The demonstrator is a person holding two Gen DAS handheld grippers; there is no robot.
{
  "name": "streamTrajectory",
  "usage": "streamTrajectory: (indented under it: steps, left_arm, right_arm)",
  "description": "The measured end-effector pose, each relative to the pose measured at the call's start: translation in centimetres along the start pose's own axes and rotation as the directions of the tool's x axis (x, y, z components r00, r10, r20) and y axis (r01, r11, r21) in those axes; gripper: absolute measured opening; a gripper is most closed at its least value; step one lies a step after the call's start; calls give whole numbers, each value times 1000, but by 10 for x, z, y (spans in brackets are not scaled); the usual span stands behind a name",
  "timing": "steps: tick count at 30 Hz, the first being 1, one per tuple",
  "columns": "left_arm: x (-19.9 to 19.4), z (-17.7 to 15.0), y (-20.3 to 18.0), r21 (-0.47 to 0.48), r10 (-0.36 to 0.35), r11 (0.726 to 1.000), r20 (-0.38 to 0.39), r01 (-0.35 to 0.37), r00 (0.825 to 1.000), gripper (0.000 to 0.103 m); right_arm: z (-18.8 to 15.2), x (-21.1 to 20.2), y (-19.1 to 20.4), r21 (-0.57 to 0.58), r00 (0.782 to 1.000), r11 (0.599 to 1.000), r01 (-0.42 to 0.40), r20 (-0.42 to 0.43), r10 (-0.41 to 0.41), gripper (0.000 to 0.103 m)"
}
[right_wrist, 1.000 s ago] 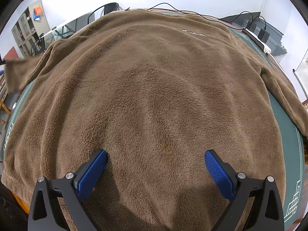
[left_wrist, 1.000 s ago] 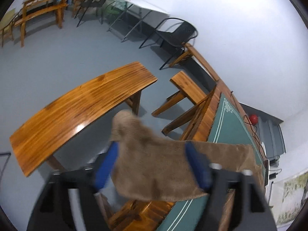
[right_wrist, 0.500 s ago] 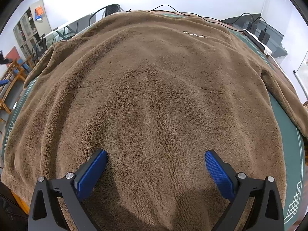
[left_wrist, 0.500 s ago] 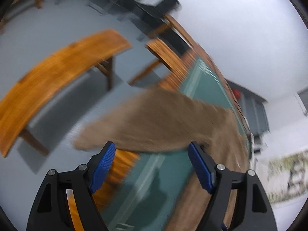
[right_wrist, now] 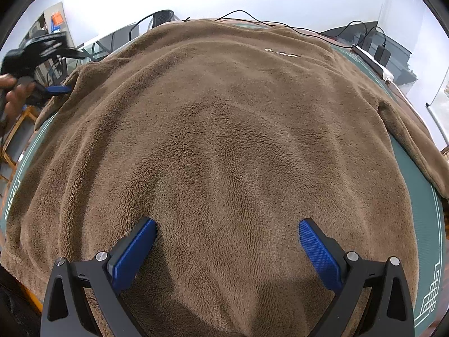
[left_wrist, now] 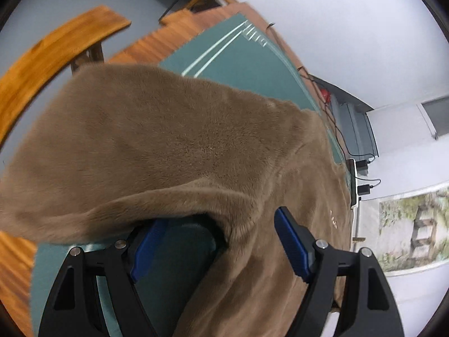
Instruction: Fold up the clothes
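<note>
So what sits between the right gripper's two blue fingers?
Only brown fleece sweater, spread flat on the green mat; the right wrist view shows it.

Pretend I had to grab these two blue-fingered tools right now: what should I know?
Left gripper: open, over the near sleeve, one finger under its edge, nothing pinched.
Right gripper: open, resting on the brown fleece sweater near its hem.
The sweater lies spread flat on the green table mat, far sleeve stretched outward.
Done: garment laid out.
Left: fold both sleeves in, then fold the body.
</note>
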State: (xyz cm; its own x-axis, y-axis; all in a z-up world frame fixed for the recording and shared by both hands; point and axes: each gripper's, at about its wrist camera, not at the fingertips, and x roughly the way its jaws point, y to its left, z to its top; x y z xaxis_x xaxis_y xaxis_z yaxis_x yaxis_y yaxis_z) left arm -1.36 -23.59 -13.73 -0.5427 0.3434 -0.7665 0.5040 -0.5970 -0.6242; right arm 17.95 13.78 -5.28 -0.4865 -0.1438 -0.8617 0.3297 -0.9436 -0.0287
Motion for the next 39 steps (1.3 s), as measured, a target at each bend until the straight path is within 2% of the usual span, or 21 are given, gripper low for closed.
streamTrajectory:
  steps: [2, 5, 7, 8, 10, 11, 13, 17, 21, 25, 31, 34, 36, 39]
  left_arm:
    - [5, 3, -1, -5, 10, 1000, 13, -10, 1000, 81]
    - [1, 9, -14, 90, 88, 991, 107, -97, 990, 76]
    - [-4, 18, -18, 142, 140, 976, 175, -166, 974, 59]
    - [-7, 24, -19, 160, 163, 967, 204, -197, 965, 56]
    - [-11, 32, -11, 143, 160, 971, 206, -192, 965, 47]
    - [-13, 34, -9, 140, 162, 971, 212, -193, 964, 47]
    - [-16, 36, -8, 142, 172, 968, 221, -206, 960, 47]
    - [-13, 24, -5, 178, 207, 957, 140, -230, 968, 48]
    - [-26, 3, -12, 214, 213, 947, 147, -241, 966, 61]
    - [-47, -27, -13, 210, 209, 949, 145, -236, 967, 67]
    - [-80, -98, -19, 224, 209, 945, 148, -239, 967, 67]
    - [-90, -145, -37, 326, 227, 907, 156, -267, 961, 67]
    - [-92, -178, -54, 418, 237, 864, 154, -281, 959, 67]
    - [-88, -229, -74, 545, 250, 792, 126, -277, 960, 67]
  right_arm:
    - [0, 0, 0, 2, 1000, 1000, 1, 3, -1, 103]
    - [-1, -1, 0, 3, 1000, 1000, 1, 7, -1, 103]
    - [-1, -1, 1, 3, 1000, 1000, 1, 11, -1, 103]
    - [-2, -1, 0, 3, 1000, 1000, 1, 12, -1, 103]
    - [-2, -1, 1, 2, 1000, 1000, 0, 13, -1, 103]
    - [-2, -1, 1, 2, 1000, 1000, 0, 13, 0, 103]
    - [-2, -1, 1, 0, 1000, 1000, -1, 12, 1, 103]
    - [-2, -1, 2, -6, 1000, 1000, -5, 9, 5, 103]
    - [-2, -1, 0, -22, 1000, 1000, -16, 5, 16, 103]
    - [-1, -2, -1, -56, 999, 998, -40, -7, 40, 103]
    - [-2, -5, -5, -131, 993, 985, -113, -54, 107, 103]
    - [-4, -18, -18, -110, 981, 975, -191, -56, 186, 103]
    - [-7, -30, -27, -125, 974, 966, -225, -38, 221, 103]
    - [-20, -54, -36, -225, 971, 945, -237, -22, 239, 103]
